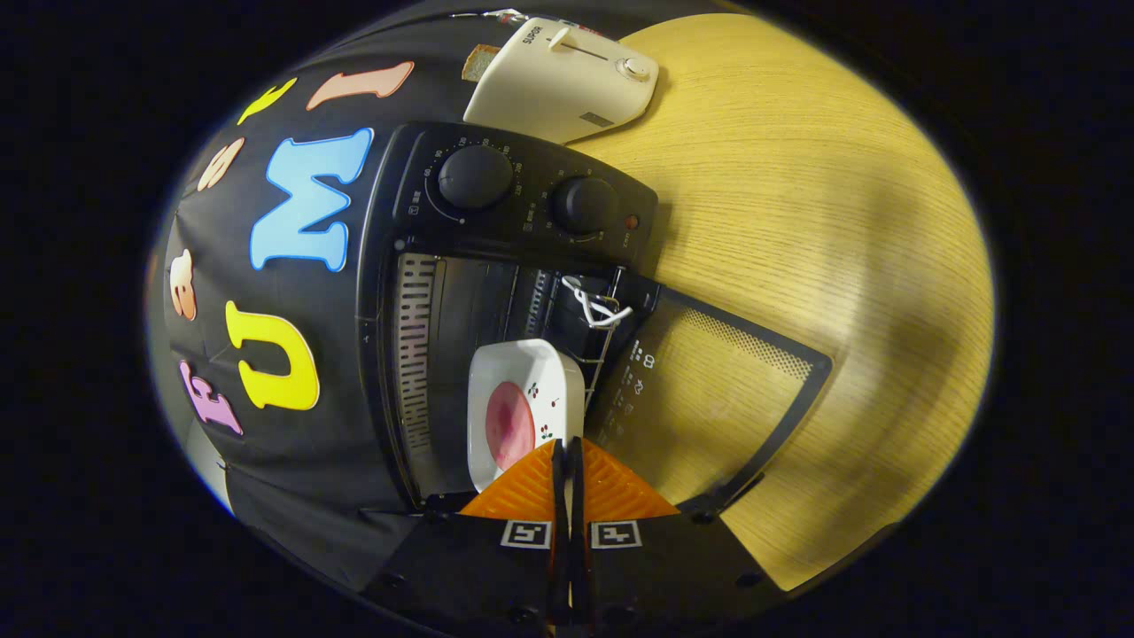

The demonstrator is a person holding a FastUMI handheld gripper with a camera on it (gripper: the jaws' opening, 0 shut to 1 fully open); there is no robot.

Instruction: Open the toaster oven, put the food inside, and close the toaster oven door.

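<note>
The gripper [567, 447] has its fingers pressed close together, pinching the edge of a white plate [523, 408] with pink food [509, 425] on it. The plate sits in the mouth of the open toaster oven [496, 266], whose door [709, 408] lies flat on the wooden table [842, 221].

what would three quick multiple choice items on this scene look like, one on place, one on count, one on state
1. Where is the plate?
A. on the table beside the oven
B. at the oven's mouth, just ahead of the fingers
C. on top of the toaster

2. How many knobs are on the oven?
A. one
B. two
C. four

3. What state is the oven door?
A. open
B. shut
C. taken off

Answers:
1 B, the plate sits at the opening, its near edge at the tips of the gripper.
2 B, two round knobs on the panel.
3 A, the door is swung out over the table.
</note>
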